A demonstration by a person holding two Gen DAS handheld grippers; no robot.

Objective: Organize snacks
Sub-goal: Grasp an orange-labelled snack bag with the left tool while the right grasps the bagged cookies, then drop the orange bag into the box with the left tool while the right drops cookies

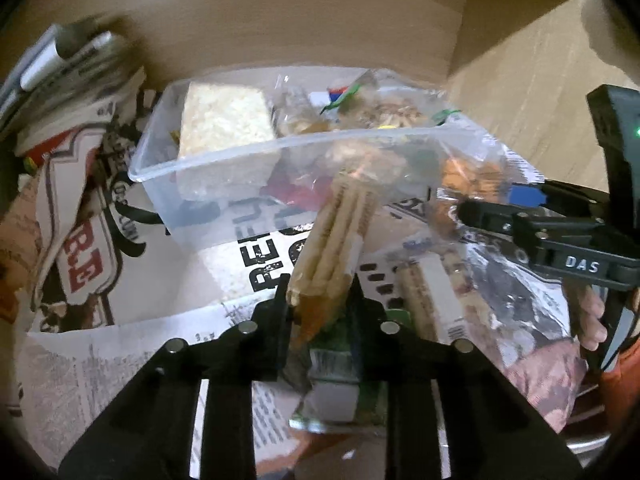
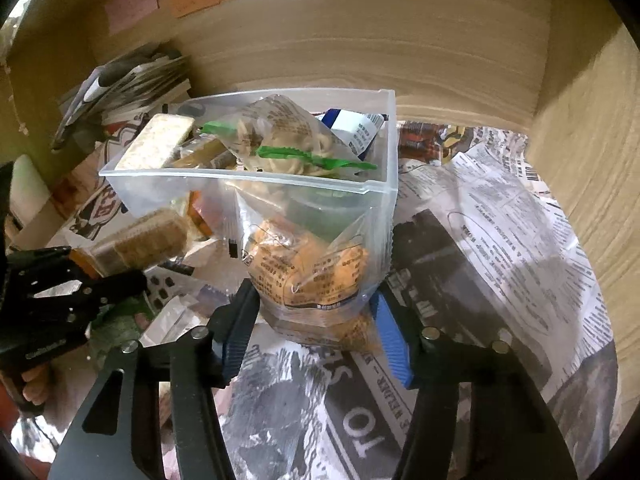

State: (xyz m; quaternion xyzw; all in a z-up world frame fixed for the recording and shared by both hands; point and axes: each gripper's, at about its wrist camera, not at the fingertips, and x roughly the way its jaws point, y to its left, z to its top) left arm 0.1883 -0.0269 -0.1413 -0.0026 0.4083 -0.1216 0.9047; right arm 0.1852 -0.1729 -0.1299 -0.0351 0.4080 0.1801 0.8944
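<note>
My left tongs [image 1: 320, 300] are clamped on a pack of breadsticks [image 1: 340, 232], just near the clear bin [image 1: 208, 160] on the newspaper-lined tabletop [image 2: 500, 240]. My right tongs [image 2: 316, 320] grip a clear bag of orange snacks [image 2: 308, 264] against the bin's near wall. I would lift each pack clear of the rim before lowering it in, one side first.
</note>
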